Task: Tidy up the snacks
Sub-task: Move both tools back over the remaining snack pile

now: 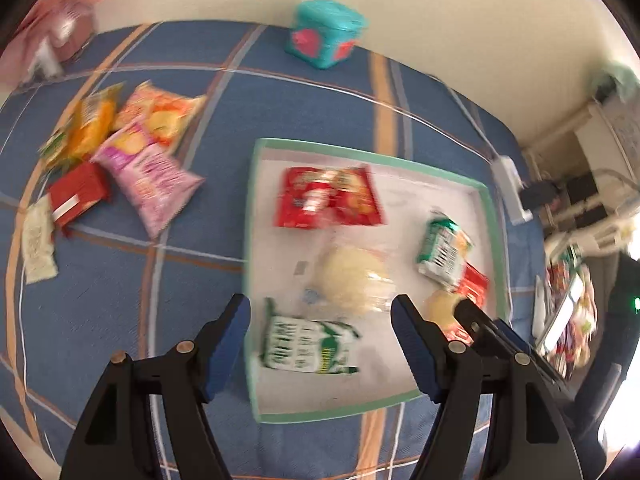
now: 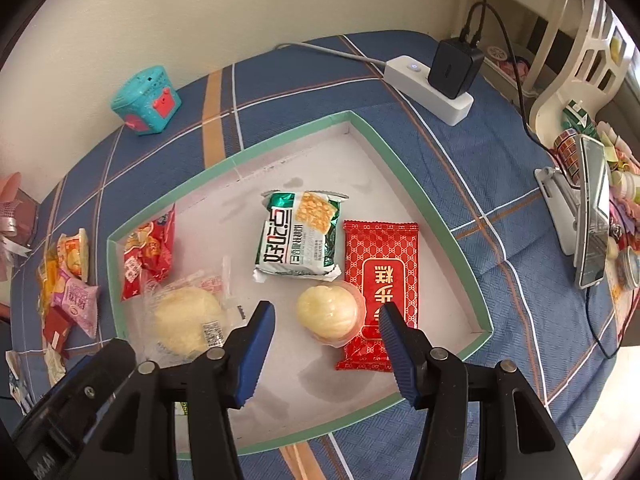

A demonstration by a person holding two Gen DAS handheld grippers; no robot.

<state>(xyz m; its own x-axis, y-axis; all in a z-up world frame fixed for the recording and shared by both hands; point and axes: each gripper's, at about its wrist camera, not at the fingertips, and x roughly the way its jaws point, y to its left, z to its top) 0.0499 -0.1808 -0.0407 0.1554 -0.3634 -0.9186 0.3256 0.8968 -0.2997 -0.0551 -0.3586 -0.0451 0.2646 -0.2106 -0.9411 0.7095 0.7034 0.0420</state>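
**Black tools with blue pads**

The left tool (image 1: 320,344) is showing two black plastic fingers, each wearing a ribbed blue pad (image 1: 224,350) on its inner face, with round silver-brass rivets (image 1: 185,346) sitting at the pivots. The right tool (image 2: 326,350) is showing the same build: black angular arms with triangular cut-outs, ribbed blue pads (image 2: 256,354) and silver rivets (image 2: 216,353) at the joints.

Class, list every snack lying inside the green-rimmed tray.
Inside the green-rimmed tray: red chip bag, green cracker packet, red cake packet, two wrapped pale buns, green-and-white packet. Anything beneath them is hidden.
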